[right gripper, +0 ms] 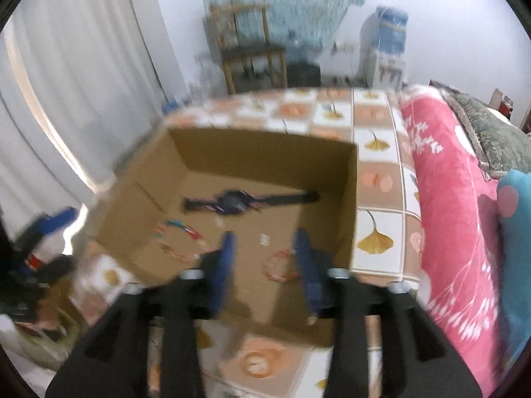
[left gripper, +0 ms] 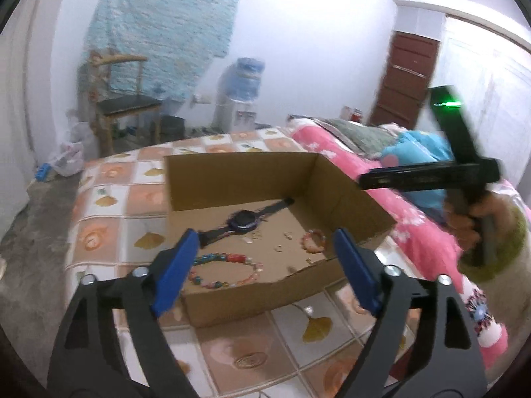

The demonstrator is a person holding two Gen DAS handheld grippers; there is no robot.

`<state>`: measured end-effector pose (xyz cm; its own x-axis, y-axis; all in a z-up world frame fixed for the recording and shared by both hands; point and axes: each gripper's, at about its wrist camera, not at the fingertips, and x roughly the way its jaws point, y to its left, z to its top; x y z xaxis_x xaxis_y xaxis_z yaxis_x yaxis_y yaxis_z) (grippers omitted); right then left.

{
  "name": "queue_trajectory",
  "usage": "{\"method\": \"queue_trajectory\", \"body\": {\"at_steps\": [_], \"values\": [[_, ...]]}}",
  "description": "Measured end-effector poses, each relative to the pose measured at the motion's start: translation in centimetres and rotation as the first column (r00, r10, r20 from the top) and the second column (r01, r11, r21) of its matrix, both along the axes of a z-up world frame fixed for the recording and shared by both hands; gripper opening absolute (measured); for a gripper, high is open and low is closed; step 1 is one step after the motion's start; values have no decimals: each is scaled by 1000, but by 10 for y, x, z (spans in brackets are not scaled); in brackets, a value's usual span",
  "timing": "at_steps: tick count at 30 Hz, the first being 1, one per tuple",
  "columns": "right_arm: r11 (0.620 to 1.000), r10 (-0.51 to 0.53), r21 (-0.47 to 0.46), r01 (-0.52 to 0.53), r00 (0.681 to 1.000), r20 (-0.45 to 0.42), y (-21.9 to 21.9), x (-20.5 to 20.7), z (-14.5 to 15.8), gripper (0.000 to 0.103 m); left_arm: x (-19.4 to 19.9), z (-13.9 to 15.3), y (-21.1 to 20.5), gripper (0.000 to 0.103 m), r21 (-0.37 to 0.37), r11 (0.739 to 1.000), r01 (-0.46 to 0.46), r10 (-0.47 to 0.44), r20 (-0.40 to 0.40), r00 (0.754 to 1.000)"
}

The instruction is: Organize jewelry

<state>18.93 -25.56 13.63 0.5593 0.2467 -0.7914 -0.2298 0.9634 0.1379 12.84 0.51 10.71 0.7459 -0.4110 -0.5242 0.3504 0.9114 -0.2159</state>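
Left tool spread wide with nothing held, long bead string seen in the near left of the box on the worktop, watch laid farther back, small bracelet at right, right tool partly open and empty above the box

Open-topped brown cardboard box stands clear from above; its tall back and side walls block entry there. The low torn front edge lets a gripper in. Black wristwatch, multicoloured bead bracelet and small pink bead bracelet crowd the floor.
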Motion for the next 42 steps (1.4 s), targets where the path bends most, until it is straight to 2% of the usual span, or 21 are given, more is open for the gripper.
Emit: {"method": "queue_trajectory", "body": {"at_steps": [1, 3, 4, 9, 11, 14, 16, 21, 25, 29, 32, 37, 42], "values": [[1000, -7, 16, 6, 999, 36, 2, -12, 6, 55, -4, 1, 1, 85, 12, 1000, -28, 28, 9, 1000], [999, -29, 42, 25, 995, 91, 8, -37, 13, 73, -11, 1, 1, 90, 39, 996, -83, 82, 21, 996], [998, -41, 58, 35, 993, 107, 12, -48, 13, 76, -15, 1, 1, 91, 49, 993, -111, 110, 23, 994], [991, -132, 51, 126, 981, 144, 26, -85, 2, 85, -27, 3, 0, 95, 93, 979, -183, 180, 38, 983], [980, -196, 40, 192, 969, 151, 25, -95, -4, 89, -29, 5, 0, 95, 107, 971, -216, 213, 39, 976], [956, -283, -30, 291, 946, 159, 24, -103, -11, 92, -30, 8, 0, 95, 114, 961, -253, 251, 27, 968], [950, -296, -59, 307, 943, 154, 25, -105, -14, 94, -31, 9, 1, 95, 119, 951, -284, 283, 25, 959], [936, -323, -101, 338, 936, 142, 26, -106, -21, 95, -27, 5, -2, 95, 195, 896, -400, 404, 18, 915], [933, -336, -88, 350, 931, 144, 25, -109, -23, 95, -25, 5, -6, 94, 238, 870, -432, 443, 8, 896], [930, -354, -60, 364, 927, 127, 21, -107, -22, 96, -24, 6, -8, 95, 255, 860, -443, 460, -7, 888], [920, -375, -71, 386, 918, 132, 21, -106, -22, 96, -22, 5, -11, 95, 294, 835, -465, 490, -13, 872], [916, -373, -99, 388, 917, 140, 23, -105, -24, 96, -21, 2, -15, 95, 321, 823, -469, 502, -27, 864], [920, -365, -108, 377, 924, 116, 25, -102, -29, 96, -20, 3, -16, 95, 312, 831, -462, 502, -59, 863]]}}
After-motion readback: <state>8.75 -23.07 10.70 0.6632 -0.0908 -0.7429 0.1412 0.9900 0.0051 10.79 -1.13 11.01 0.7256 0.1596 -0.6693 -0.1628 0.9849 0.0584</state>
